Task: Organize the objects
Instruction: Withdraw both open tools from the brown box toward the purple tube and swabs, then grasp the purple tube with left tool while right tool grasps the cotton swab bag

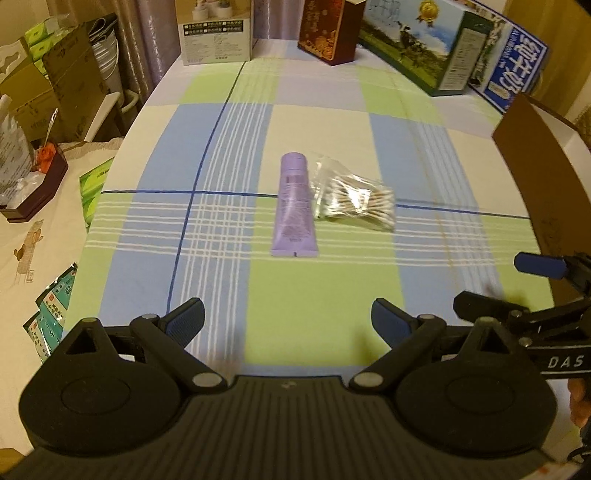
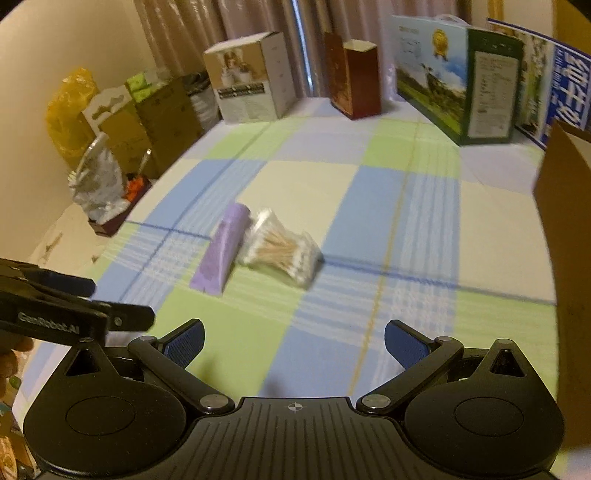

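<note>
A tube [image 1: 294,206] is lying near the middle of the table [image 1: 325,332], its cap end pointing toward the far edge, and a bag of cotton swabs [image 1: 352,199] is resting just to its right, touching its side. Along the far edge, three boxes are standing in a row: a carton [image 1: 216,31] on the left, a tall box [image 1: 330,31] beside it, and a wide box [image 1: 430,48] further right. An open cardboard box [image 1: 532,177] is sitting at the table's right edge. Both grippers are hovering at the near side, well short of the tube: the left gripper [image 1: 288,319] to the left, the right gripper [image 2: 294,341] close beside it, both spread wide with nothing between them.
</note>
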A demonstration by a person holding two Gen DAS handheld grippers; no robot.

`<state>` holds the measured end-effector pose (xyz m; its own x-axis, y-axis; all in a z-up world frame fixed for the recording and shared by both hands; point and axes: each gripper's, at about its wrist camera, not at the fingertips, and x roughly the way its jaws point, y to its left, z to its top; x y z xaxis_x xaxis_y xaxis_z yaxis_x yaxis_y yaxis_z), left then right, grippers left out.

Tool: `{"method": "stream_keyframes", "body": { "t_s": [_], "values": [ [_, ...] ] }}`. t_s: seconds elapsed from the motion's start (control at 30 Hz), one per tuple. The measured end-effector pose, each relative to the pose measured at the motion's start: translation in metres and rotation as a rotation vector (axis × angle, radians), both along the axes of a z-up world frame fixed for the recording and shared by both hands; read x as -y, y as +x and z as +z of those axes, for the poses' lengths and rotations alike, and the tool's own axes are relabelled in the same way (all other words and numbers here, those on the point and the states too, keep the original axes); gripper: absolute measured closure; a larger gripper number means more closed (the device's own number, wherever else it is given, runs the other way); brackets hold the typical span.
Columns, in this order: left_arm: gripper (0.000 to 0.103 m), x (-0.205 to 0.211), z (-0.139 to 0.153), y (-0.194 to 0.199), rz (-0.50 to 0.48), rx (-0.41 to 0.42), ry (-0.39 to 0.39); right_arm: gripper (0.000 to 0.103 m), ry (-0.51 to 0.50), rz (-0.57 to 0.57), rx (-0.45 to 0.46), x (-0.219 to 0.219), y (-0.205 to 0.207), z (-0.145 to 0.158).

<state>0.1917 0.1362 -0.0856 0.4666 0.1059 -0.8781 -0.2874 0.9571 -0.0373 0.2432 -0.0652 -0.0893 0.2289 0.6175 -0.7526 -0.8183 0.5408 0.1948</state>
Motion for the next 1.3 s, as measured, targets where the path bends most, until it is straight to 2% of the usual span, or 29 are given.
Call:
{"method": "stream_keyframes", "body": {
  "t_s": [0.17, 0.3, 0.4, 0.57, 0.83, 0.9, 0.93, 0.97, 1.0, 1.03, 1.07, 1.3],
  "values": [
    [0.008, -0.014, -0.012, 0.017, 0.017, 0.001, -0.002, 0.002, 0.016, 0.066, 0.06, -0.022, 0.014, -0.007],
    [0.009, -0.024, -0.023, 0.032, 0.03, -0.002, 0.0, 0.003, 0.034, 0.163, 0.115, -0.038, 0.019, -0.015],
    [0.009, -0.03, -0.03, 0.042, 0.029, -0.003, 0.004, 0.013, 0.036, 0.252, 0.153, -0.052, 0.02, -0.023],
    [0.01, -0.037, -0.041, 0.057, 0.021, -0.014, 0.009, 0.027, -0.029, 0.337, 0.207, -0.077, 0.024, -0.044],
    [0.011, -0.044, -0.051, 0.073, 0.006, -0.037, 0.02, 0.035, -0.081, 0.402, 0.252, -0.095, 0.031, -0.062],
    [0.012, -0.047, -0.052, 0.075, -0.003, -0.038, 0.009, 0.038, -0.091, 0.419, 0.257, -0.096, 0.032, -0.065],
    [0.012, -0.048, -0.053, 0.077, -0.009, -0.039, 0.0, 0.044, -0.102, 0.426, 0.261, -0.097, 0.032, -0.067],
    [0.012, -0.048, -0.054, 0.078, -0.012, -0.04, -0.004, 0.054, -0.115, 0.43, 0.265, -0.097, 0.032, -0.069],
    [0.013, -0.048, -0.055, 0.079, -0.016, -0.042, -0.007, 0.059, -0.126, 0.431, 0.261, -0.097, 0.032, -0.071],
    [0.013, -0.048, -0.056, 0.08, -0.019, -0.044, -0.007, 0.068, -0.111, 0.422, 0.229, -0.095, 0.036, -0.071],
    [0.013, -0.047, -0.056, 0.081, -0.022, -0.044, -0.006, 0.071, -0.102, 0.403, 0.193, -0.093, 0.04, -0.07],
    [0.014, -0.042, -0.062, 0.094, -0.052, -0.034, -0.017, 0.074, -0.089, 0.162, 0.099, -0.069, 0.064, -0.066]
  ]
}}
